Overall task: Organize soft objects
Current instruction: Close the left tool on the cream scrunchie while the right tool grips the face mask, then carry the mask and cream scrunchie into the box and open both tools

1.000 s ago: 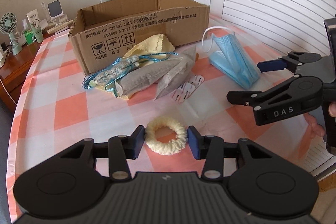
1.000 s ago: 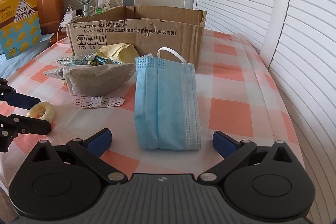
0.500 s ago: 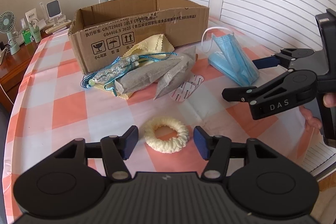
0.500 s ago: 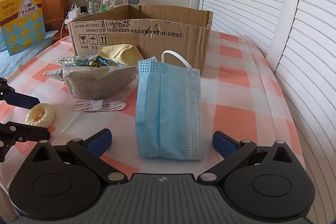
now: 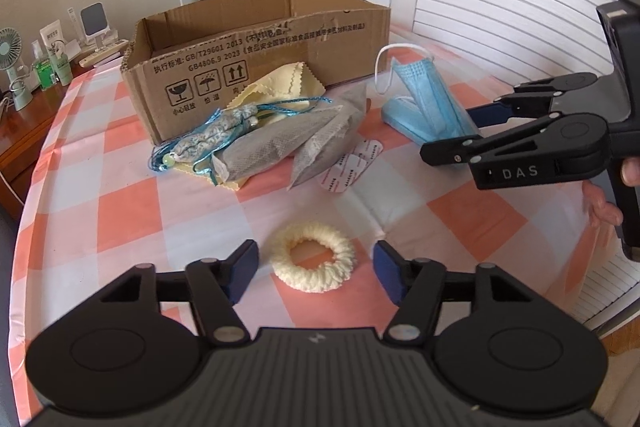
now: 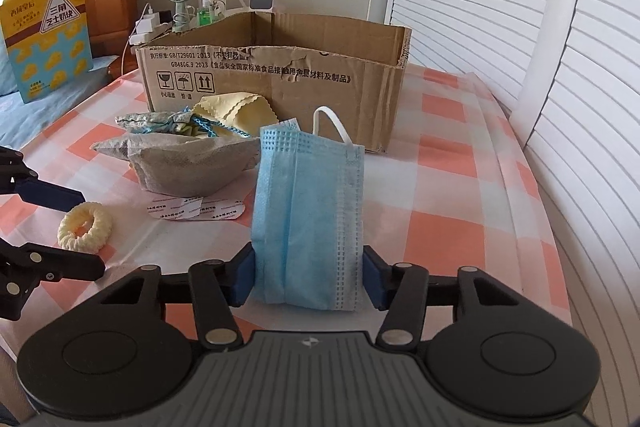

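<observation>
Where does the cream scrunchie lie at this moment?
In the left wrist view the cream scrunchie lies flat on the checked tablecloth, between the open fingers of the left tool and touching neither, nearer than the adhesive patches.

Cardboard box interior hidden by its wall; yellow cloth mostly covered.

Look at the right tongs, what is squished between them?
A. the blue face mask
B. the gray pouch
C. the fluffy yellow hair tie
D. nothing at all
A: in the right wrist view, the right tongs have both pads pressed against the sides of the blue face mask, while the yellow hair tie lies apart on the tablecloth.
</observation>
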A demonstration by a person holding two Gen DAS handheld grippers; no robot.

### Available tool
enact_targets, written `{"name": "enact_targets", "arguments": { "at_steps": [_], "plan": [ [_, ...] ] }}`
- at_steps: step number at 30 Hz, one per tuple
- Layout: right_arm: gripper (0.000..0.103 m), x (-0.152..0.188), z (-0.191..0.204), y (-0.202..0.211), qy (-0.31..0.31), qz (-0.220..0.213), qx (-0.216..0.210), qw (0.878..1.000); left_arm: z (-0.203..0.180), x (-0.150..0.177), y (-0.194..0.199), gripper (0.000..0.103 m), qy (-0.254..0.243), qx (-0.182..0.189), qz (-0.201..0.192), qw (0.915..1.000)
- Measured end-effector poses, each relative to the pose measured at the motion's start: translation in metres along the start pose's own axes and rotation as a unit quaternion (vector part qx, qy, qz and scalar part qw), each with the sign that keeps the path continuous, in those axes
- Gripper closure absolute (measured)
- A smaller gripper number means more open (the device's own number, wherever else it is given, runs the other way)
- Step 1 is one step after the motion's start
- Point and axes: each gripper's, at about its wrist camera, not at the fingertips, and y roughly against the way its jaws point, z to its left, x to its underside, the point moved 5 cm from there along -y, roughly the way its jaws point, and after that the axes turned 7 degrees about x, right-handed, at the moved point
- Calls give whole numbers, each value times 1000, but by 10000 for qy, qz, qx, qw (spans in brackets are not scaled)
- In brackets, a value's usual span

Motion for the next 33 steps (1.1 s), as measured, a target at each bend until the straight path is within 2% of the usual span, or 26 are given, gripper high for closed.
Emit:
{"name": "enact_targets", "arguments": {
  "at_steps": [2, 6, 17, 33],
  "plan": [
    [50, 0, -2, 2, -37, 9, -24, 10000, -1, -1, 1, 59, 28, 65, 27, 10000],
    [52, 1, -5, 8, -47, -12, -37, 10000, -5, -3, 4, 62, -88, 55, 75, 9999],
    [55, -5, -16, 36, 59, -147, -69, 9999, -5, -18, 28, 63, -208, 118, 60, 9997],
    [58, -35, -21, 75, 311, -520, -143, 9981, -1, -34, 50, 63, -380, 46, -74, 9992]
  ]
}}
